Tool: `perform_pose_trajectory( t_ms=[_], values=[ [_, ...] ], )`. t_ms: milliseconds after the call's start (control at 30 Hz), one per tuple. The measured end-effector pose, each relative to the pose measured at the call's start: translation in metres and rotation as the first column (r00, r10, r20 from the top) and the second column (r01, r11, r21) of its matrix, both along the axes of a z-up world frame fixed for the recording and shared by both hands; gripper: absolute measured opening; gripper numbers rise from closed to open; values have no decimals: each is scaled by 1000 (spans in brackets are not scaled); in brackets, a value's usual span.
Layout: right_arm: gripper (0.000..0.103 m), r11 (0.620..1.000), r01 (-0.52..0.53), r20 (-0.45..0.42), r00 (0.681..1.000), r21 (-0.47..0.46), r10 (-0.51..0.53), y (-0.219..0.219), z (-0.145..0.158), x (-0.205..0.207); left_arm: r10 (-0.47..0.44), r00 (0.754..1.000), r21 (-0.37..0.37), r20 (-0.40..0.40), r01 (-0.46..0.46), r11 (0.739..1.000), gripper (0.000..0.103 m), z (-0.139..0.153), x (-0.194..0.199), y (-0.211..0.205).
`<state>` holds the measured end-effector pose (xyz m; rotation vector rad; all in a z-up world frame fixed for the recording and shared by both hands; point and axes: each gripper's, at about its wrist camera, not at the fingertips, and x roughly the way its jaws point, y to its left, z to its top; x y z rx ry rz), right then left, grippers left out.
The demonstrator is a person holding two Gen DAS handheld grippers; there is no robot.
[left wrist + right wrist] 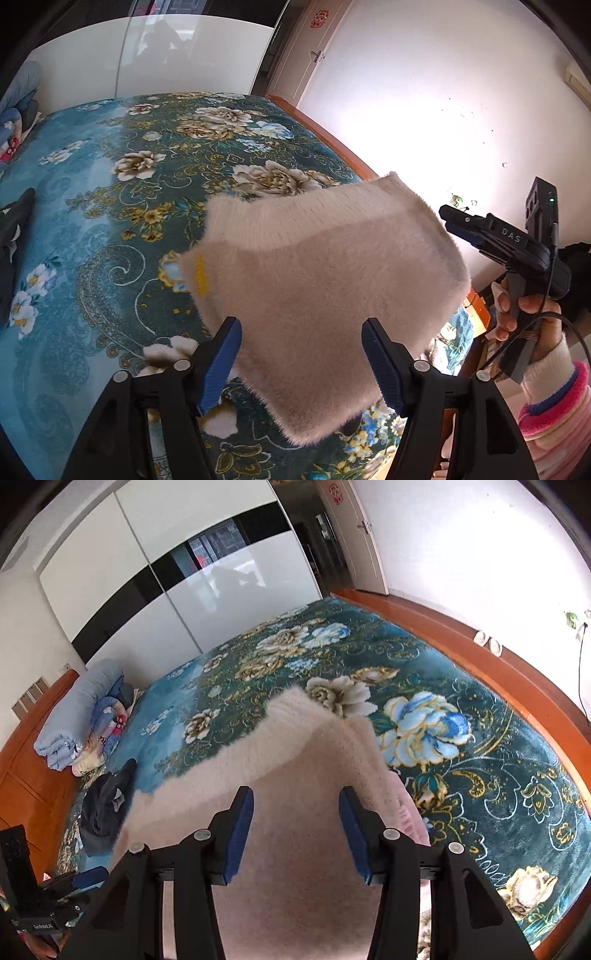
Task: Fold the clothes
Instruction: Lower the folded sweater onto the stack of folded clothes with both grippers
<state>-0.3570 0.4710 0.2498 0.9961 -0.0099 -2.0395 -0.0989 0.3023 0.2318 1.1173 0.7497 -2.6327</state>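
Note:
A folded beige fluffy garment (pixel 325 280) lies on the blue floral bedspread (pixel 110 206), with a small yellow tag at its left edge. My left gripper (pixel 301 360) is open above it, its blue pads apart over the near part of the garment. My right gripper (pixel 458 225) shows at the right of the left wrist view, off the garment's right edge. In the right wrist view the right gripper (pixel 295 830) is open above the same garment (pixel 295 760); a pink layer shows at its right edge. The left gripper (pixel 74 886) shows at the bottom left.
A dark garment (pixel 105 812) lies on the bed to the left, also in the left wrist view (pixel 14 236). Folded blue bedding (pixel 77 716) is stacked by the wooden headboard. A white wardrobe (pixel 184 572), a wooden bed frame (pixel 480 657) and a white wall surround the bed.

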Motion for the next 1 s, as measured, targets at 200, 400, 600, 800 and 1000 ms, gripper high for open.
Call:
perform_pose_trajectory(
  t_ms=[200, 400, 600, 800, 1000],
  values=[
    [56, 993, -99, -69, 993, -67, 94, -9, 22, 76, 49, 999, 19, -13, -48, 999, 75, -15, 30, -8],
    [56, 986, -108, 31, 993, -130, 113, -1, -11, 136, 76, 997, 32, -31, -75, 997, 82, -33, 52, -6],
    [56, 992, -122, 50, 991, -39, 124, -2, -45, 176, 115, 992, 47, -47, -112, 993, 85, -49, 67, -5],
    [63, 995, -89, 98, 992, 53, 84, -10, -75, 185, 119, 993, 31, 0, -119, 992, 91, -71, 79, -1],
    [64, 987, -106, 104, 990, 117, 94, -31, -90, 195, 117, 993, -28, 34, -116, 993, 102, -87, 81, 8]
  ],
)
